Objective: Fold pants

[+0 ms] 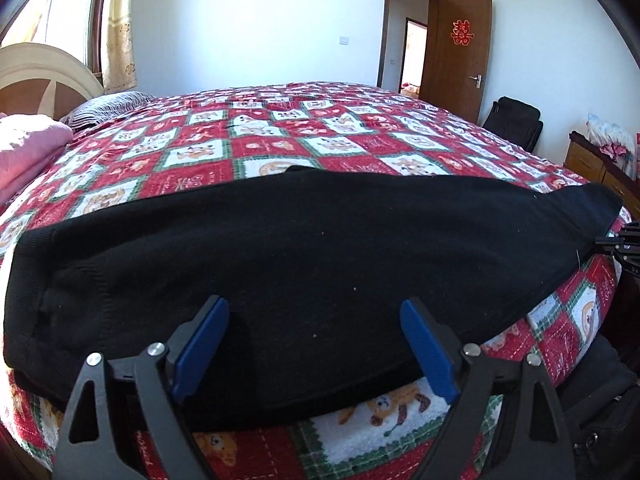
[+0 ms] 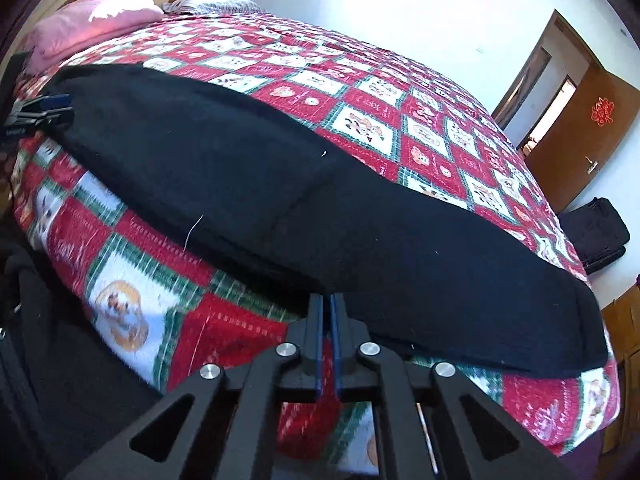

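Just beyond both jaws, black pants (image 1: 320,248) across the bedspread (image 1: 280,136)

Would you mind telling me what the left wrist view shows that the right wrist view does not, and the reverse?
Only the left wrist view shows the left gripper head-on, open, its blue pads astride the near edge of the black pants. It alone shows the window and the wooden drawers.

Only the right wrist view shows the right gripper close up, shut at the pants' near edge; whether cloth is pinched cannot be told.

Both show the pants lying on the checked quilt, the pink pillow, the brown door and the black bag.
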{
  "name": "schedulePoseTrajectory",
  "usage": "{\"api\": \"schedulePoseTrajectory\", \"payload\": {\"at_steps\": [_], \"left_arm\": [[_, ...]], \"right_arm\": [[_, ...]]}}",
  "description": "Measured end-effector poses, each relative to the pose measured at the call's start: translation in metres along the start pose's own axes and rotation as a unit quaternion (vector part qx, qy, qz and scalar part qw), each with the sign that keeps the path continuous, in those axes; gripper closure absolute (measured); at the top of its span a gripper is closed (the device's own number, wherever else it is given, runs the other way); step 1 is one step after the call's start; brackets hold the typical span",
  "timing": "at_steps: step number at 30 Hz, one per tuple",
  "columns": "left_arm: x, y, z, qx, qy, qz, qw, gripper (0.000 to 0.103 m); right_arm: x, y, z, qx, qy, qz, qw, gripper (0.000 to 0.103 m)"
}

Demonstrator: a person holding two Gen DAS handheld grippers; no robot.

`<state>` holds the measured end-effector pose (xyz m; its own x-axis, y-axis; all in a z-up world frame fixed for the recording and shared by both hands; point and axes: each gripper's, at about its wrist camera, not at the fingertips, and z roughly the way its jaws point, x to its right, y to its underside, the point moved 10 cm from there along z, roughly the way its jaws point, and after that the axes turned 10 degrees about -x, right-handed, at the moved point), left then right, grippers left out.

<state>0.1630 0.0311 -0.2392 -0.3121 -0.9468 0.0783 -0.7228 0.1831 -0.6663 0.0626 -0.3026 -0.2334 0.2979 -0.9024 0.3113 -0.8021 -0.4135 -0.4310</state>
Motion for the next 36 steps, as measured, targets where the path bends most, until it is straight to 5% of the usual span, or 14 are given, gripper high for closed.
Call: {"api": "schedulePoseTrajectory", "payload": {"at_steps": [7, 12, 14, 16, 20, 27, 30, 36], "left_arm": [[0.000, 0.000, 0.001, -0.001, 0.004, 0.000, 1.0000, 0.012], [0.008, -0.006, -0.007, 0.012, 0.000, 0.009, 0.9999, 0.012], [0.014, -0.008, -0.009, 0.015, -0.006, 0.022, 0.9996, 0.010], [0.018, -0.008, -0.006, 0.014, -0.006, 0.030, 0.9994, 0.007], [0.016, 0.002, 0.009, -0.015, -0.009, 0.030, 0.9994, 0.007], [-0.001, -0.009, -0.010, 0.014, -0.020, 0.021, 0.9995, 0.006], [-0.033, -0.015, -0.021, 0.028, -0.047, -0.009, 0.9985, 0.006], [-0.102, -0.006, -0.028, 0.032, -0.091, -0.093, 0.9909, 0.006]], "right_arm": [[-0.001, 0.008, 0.009, -0.021, -0.004, -0.002, 1.000, 0.100], [0.004, 0.010, 0.003, -0.027, 0.030, -0.004, 0.999, 0.099], [0.013, 0.008, -0.001, -0.022, 0.049, 0.008, 0.998, 0.086], [0.022, 0.007, -0.003, -0.019, 0.058, 0.022, 0.998, 0.049], [0.028, 0.014, 0.009, -0.036, 0.034, 0.041, 0.998, 0.049], [0.059, 0.011, -0.020, -0.005, -0.008, 0.101, 0.995, 0.049], [0.116, 0.020, -0.039, 0.025, -0.002, 0.190, 0.982, 0.049], [0.214, 0.068, -0.033, 0.037, -0.018, 0.395, 0.918, 0.049]]}}
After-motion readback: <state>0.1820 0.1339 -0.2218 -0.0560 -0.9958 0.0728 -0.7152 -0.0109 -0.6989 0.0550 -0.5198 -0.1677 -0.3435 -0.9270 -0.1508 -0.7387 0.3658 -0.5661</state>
